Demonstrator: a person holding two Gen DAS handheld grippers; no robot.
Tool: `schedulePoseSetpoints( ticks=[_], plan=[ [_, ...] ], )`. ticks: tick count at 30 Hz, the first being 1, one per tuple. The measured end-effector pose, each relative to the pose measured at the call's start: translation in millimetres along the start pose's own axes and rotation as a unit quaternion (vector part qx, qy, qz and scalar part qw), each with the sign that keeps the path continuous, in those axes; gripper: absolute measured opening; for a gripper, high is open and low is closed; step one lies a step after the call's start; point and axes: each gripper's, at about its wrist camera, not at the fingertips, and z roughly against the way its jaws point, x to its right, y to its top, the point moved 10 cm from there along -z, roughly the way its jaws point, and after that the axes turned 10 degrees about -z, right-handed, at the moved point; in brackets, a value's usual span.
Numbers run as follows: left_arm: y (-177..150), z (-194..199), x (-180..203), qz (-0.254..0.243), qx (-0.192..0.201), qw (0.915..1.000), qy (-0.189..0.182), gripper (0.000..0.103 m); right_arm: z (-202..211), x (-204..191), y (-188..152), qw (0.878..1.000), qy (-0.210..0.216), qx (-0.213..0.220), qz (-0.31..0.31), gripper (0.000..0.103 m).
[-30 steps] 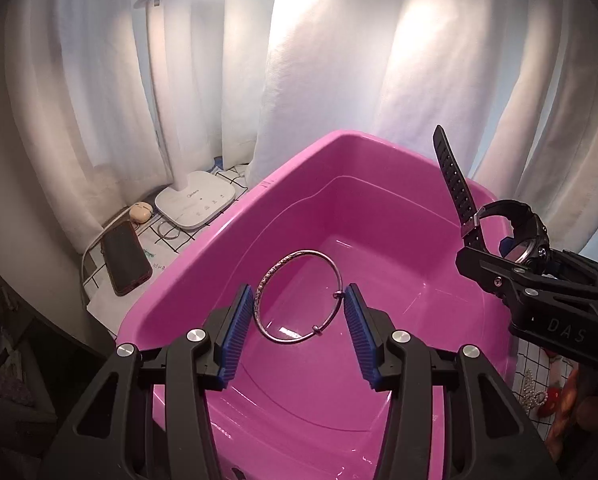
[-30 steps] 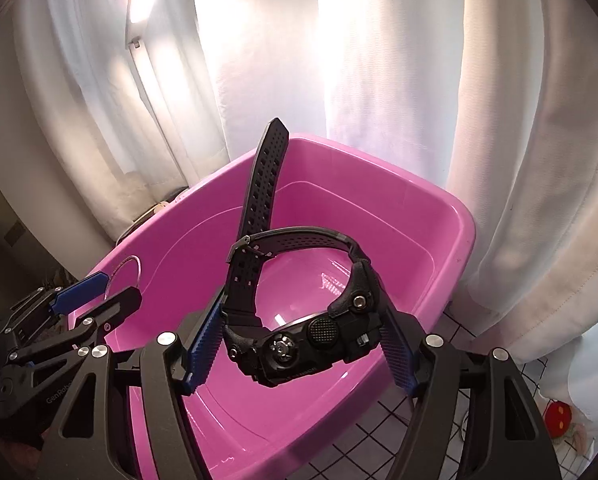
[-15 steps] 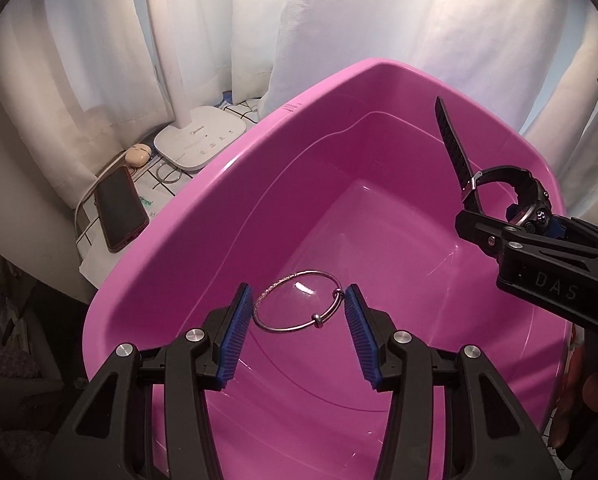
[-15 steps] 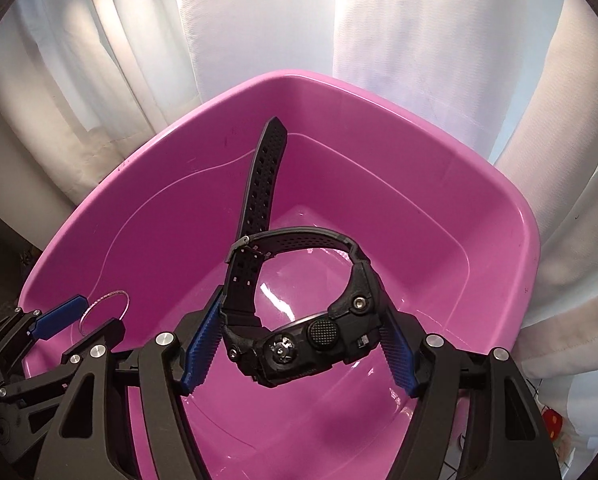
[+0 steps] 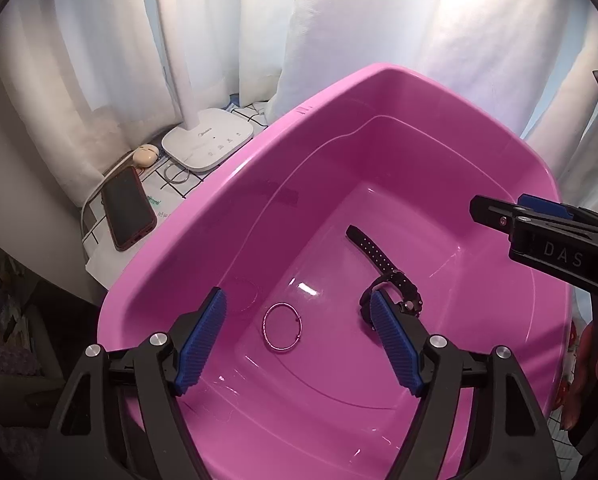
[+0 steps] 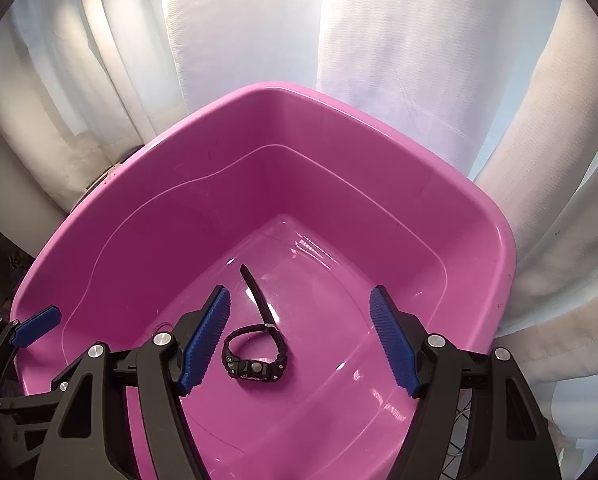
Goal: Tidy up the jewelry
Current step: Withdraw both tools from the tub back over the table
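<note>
I am holding both the left gripper and the right gripper spread wide and carrying nothing above the pink tub. The bangle and the black watch are lying apart on its floor. I am judging the clean finish to be lifting both grippers straight up, clearing the rim before swinging toward any piece outside.

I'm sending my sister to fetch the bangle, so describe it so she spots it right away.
Look into the big pink tub in front of the white curtains. On its floor lie two things: the bangle towards the tub's left and a black watch to its right. The bangle is the thin, bare silver ring; the watch is chunky with a long strap.
</note>
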Motion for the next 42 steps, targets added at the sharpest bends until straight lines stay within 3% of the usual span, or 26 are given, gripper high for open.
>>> schedulePoseSetpoints(
  ticks=[11, 24, 32, 42],
  plan=[
    [0.1, 20.8, 4.4, 0.005, 0.025, 0.9997, 0.005, 0.08, 11.9, 9.3, 0.0, 1.0, -0.008, 0.023, -0.001, 0.069],
    [-5.9, 55.9, 16.2, 0.007, 0.051, 0.9986, -0.008, 0.089, 63.1, 30.3, -19.6, 0.997, -0.017, 0.07, -0.02, 0.069],
    [-10.7, 78.8, 46.8, -0.021, 0.073, 0.9969, -0.021, 0.09, 97.8, 70.4, -60.0, 0.993, -0.011, 0.091, -0.08, 0.069],
    [-32.1, 107.0, 116.6, -0.079, 0.101, 0.9886, -0.079, 0.094, 155.5, 171.6, -142.4, 0.978, -0.057, 0.11, -0.168, 0.069]
  ],
)
